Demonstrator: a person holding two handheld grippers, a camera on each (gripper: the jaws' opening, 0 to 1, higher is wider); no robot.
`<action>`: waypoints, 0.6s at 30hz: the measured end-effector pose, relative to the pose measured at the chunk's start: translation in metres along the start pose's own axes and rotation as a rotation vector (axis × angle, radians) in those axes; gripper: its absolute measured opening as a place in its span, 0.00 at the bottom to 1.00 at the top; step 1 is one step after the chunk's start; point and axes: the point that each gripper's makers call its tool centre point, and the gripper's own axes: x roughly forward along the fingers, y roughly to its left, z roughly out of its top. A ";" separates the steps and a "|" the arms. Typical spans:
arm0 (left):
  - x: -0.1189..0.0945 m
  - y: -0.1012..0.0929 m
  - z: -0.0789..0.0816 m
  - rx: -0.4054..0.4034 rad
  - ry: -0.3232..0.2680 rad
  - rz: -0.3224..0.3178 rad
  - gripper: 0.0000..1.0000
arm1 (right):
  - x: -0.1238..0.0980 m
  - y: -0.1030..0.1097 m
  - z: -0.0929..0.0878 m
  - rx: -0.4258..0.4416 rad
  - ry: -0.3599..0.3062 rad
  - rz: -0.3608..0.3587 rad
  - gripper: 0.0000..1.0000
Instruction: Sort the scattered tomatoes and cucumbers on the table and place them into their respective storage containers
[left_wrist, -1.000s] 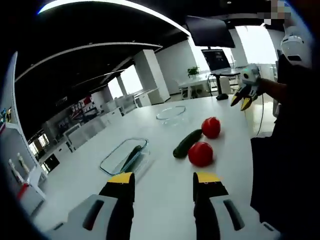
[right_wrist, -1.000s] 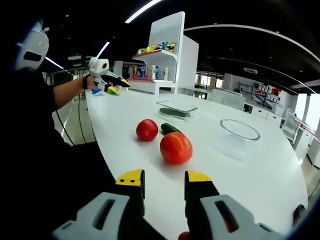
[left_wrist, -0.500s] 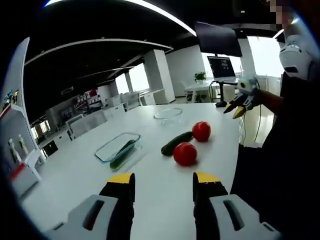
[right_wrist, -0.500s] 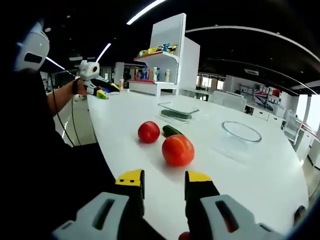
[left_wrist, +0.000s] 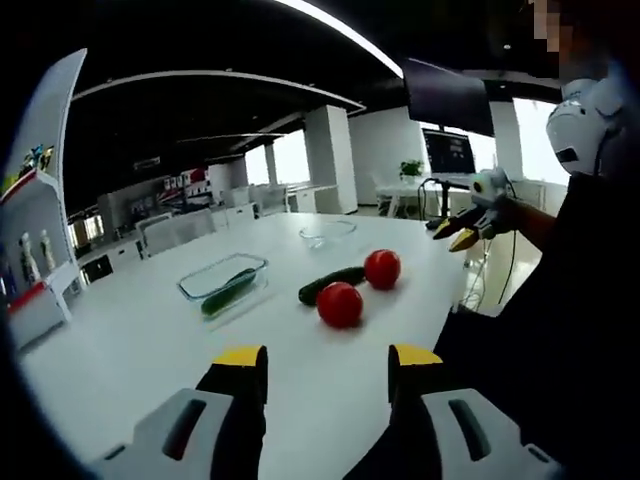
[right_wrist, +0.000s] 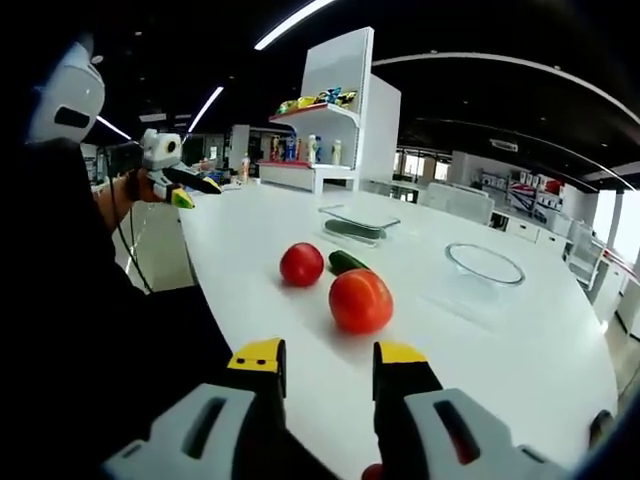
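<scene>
Two red tomatoes (left_wrist: 340, 304) (left_wrist: 382, 269) and a loose dark green cucumber (left_wrist: 330, 284) lie together on the white table (left_wrist: 150, 350). A rectangular glass container (left_wrist: 222, 285) holds another cucumber (left_wrist: 228, 292), and a round glass bowl (left_wrist: 327, 233) stands empty behind. My left gripper (left_wrist: 328, 360) is open over the table's near part, well short of them. In the right gripper view, the tomatoes (right_wrist: 360, 301) (right_wrist: 301, 264), cucumber (right_wrist: 347, 262), container (right_wrist: 358, 225) and bowl (right_wrist: 483, 265) lie ahead of my open right gripper (right_wrist: 328, 358). Both grippers hold nothing.
The person's dark torso (right_wrist: 90, 330) stands at the table's edge between both grippers. The right gripper (left_wrist: 462, 230) shows in the left gripper view, and the left gripper (right_wrist: 180, 190) in the right gripper view, both off the table's side. A white shelf (right_wrist: 335, 90) and desks stand behind.
The left gripper has drawn back and away from the table, so the produce looks smaller in its view. The right gripper's view barely shifted. The tomatoes and cucumbers have not moved.
</scene>
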 end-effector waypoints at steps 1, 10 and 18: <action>0.001 -0.004 -0.002 -0.004 0.006 -0.010 0.48 | 0.000 0.000 0.001 0.001 -0.003 0.000 0.34; 0.001 0.009 -0.001 -0.006 0.012 0.008 0.48 | 0.002 0.004 0.005 -0.010 -0.020 0.002 0.35; 0.003 0.013 -0.002 0.010 0.015 0.004 0.49 | 0.000 0.003 0.005 -0.037 -0.024 -0.007 0.36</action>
